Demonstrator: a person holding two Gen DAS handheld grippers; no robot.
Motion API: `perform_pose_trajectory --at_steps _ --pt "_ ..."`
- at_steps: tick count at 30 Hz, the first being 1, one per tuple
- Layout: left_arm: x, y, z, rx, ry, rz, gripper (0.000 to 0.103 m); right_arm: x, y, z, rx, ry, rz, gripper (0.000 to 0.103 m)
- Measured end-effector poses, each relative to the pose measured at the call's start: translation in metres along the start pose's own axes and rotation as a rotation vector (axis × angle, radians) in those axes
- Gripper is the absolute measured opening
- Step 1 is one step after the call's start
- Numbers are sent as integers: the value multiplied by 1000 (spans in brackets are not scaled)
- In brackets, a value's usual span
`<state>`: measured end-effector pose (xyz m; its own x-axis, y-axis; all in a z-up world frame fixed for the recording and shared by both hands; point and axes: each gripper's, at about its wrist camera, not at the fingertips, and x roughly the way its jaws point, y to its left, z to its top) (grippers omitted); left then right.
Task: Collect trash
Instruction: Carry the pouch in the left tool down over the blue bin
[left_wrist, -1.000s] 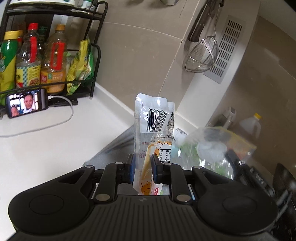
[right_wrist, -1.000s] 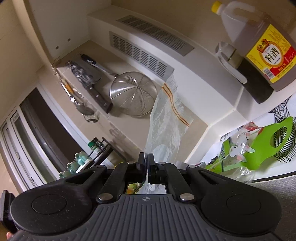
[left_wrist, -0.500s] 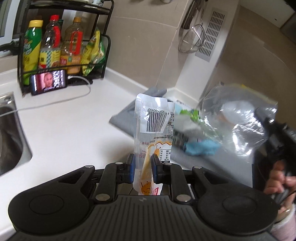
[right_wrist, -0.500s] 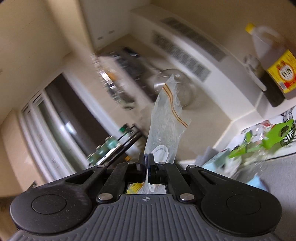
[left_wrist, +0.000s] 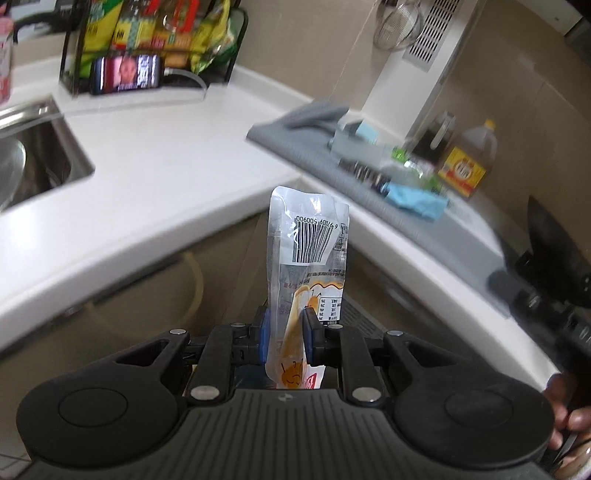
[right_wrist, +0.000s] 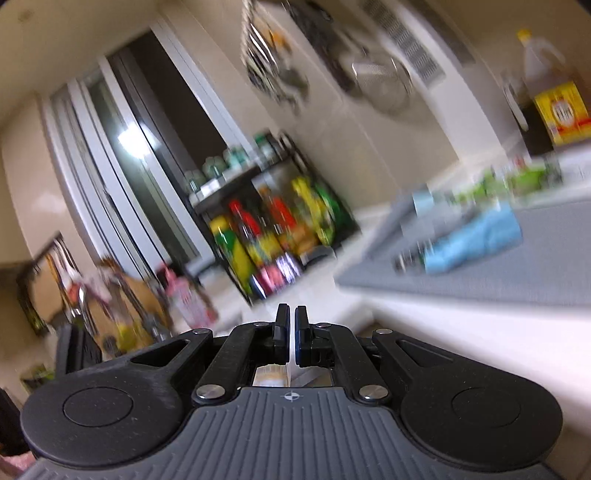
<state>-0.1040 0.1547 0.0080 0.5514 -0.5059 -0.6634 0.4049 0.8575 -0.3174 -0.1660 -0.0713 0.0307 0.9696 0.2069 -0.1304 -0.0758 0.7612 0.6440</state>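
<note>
The left gripper is clamped on a wrapper, held out past the counter. The right gripper is pinched together, empty. A loose pinch could drop the wrapper.

Black tongs, seemingly blue-padded

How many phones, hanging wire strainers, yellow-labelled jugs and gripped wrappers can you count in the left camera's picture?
phone: 1
wire strainer: 1
yellow-labelled jug: 1
barcoded wrapper, clamped in the left gripper: 1
Total: 4
</note>
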Motion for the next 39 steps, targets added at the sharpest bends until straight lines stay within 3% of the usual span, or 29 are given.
perform_pose_trajectory --at_steps 3,15,21,24,26,28,29,31,34,39 --pt "16 8 -12 -11 31 16 20 8 -5 -18 40 76 -56 2" --pt "85 20 -42 31 250 47 20 26 -16 -48 97 208 -165 4" --pt "122 20 -55 78 350 100 21 33 -26 -56 151 277 -220 8" --pt "140 19 -61 99 409 109 23 35 -30 -59 174 308 -250 17" --pt "145 20 -64 107 436 108 42 35 -30 -60 178 315 -257 23" --pt "141 22 -62 90 431 122 96 35 -29 -61 170 317 -264 32" --pt "135 22 -60 81 402 138 102 35 -29 -61 166 317 -270 33" --pt "122 22 -54 86 353 154 103 36 -27 -60 155 319 -280 48" --pt "103 26 -45 65 318 153 103 38 -24 -58 136 334 -307 61" --pt "61 30 -46 34 247 181 103 44 -14 -59 86 386 -358 73"
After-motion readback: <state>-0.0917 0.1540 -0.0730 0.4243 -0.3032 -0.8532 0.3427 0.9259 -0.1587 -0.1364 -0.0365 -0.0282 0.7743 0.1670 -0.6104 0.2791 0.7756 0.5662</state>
